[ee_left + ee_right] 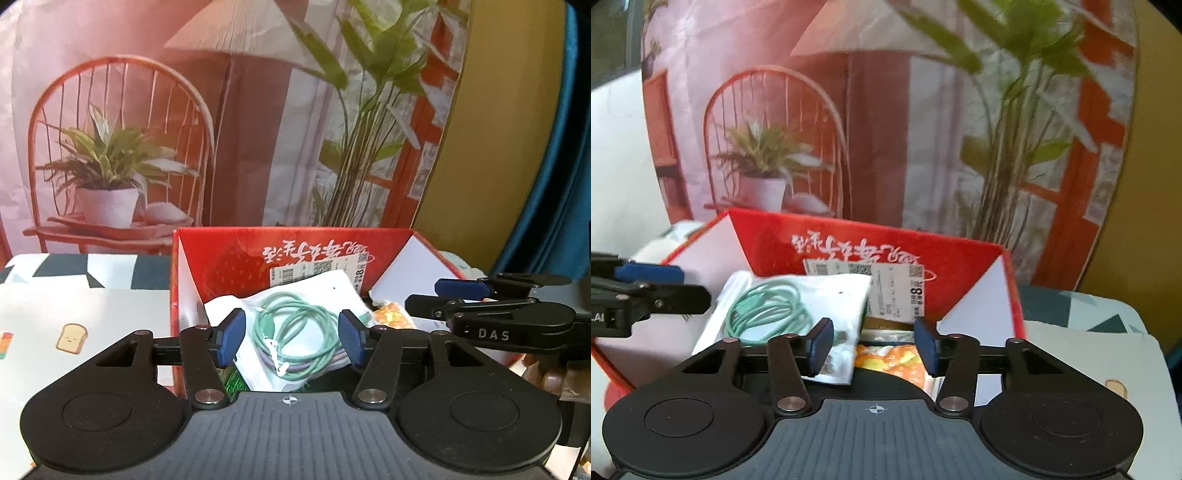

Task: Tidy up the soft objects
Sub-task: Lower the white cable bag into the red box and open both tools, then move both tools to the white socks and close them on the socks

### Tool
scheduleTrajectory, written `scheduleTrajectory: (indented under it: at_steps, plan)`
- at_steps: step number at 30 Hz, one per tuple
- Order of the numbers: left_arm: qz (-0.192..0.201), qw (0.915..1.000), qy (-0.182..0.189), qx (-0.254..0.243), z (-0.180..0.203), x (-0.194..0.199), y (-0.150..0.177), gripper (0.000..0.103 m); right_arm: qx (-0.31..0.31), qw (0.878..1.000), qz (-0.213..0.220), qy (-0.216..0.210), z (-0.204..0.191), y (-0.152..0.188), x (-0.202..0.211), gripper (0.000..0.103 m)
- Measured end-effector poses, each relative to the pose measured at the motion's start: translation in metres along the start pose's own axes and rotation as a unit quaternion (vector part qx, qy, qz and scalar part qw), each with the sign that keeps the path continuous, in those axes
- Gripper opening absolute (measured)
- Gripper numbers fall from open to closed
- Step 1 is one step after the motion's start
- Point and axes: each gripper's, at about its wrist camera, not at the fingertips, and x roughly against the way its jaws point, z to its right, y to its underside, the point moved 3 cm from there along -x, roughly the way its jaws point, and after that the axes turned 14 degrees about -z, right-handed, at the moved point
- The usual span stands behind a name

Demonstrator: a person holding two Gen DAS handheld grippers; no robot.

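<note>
Cable pouch [295,328] lies in red box [221,254] — directly ahead between left claw [291,338] pads, untouched. Right claw [873,347] open too — empty, over orange packet [890,360]. Left nearer.

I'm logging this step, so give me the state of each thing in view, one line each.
red box: open, flaps up.
white bag with the green cable: lying in the box, released.
orange packet: in the box, beside the bag.
left gripper: open, over the bag, pads clear.
right gripper: open, holding nothing.
</note>
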Motion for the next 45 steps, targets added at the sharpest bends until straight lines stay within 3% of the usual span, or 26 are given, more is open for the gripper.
scheduleTrajectory:
  at_steps: [11, 13, 21, 27, 30, 35, 40, 45]
  plan:
    - [0.022, 0.9996, -0.015, 0.012, 0.011, 0.061, 0.050, 0.066, -0.020, 0.996, 0.083, -0.032, 0.003, 0.042, 0.072, 0.054]
    - [0.019, 0.9996, -0.020, 0.009, 0.012, 0.068, 0.064, 0.066, -0.022, 0.995, 0.095, -0.037, 0.002, 0.052, 0.083, 0.058]
    - [-0.009, 0.9991, -0.018, 0.038, 0.011, 0.076, 0.115, 0.066, -0.018, 0.992, 0.114, -0.044, -0.003, 0.099, 0.110, 0.057]
    - [-0.029, 0.9982, -0.016, 0.050, 0.010, 0.069, 0.144, 0.065, -0.010, 0.994, 0.094, -0.046, -0.006, 0.135, 0.111, 0.057]
    - [-0.039, 0.9980, -0.020, 0.045, 0.008, 0.068, 0.158, 0.064, -0.008, 0.997, 0.068, -0.045, -0.006, 0.155, 0.104, 0.052]
    - [-0.056, 0.9945, -0.015, 0.087, -0.008, 0.069, 0.180, 0.064, -0.038, 0.998, 0.018, -0.043, 0.001, 0.188, 0.089, 0.051]
    - [-0.073, 0.9909, -0.012, 0.112, -0.018, 0.060, 0.192, 0.063, -0.076, 0.996, -0.017, -0.039, 0.012, 0.206, 0.071, 0.047]
    - [-0.061, 0.9931, -0.016, 0.099, -0.012, 0.050, 0.193, 0.063, -0.073, 0.996, -0.021, -0.035, 0.012, 0.212, 0.057, 0.046]
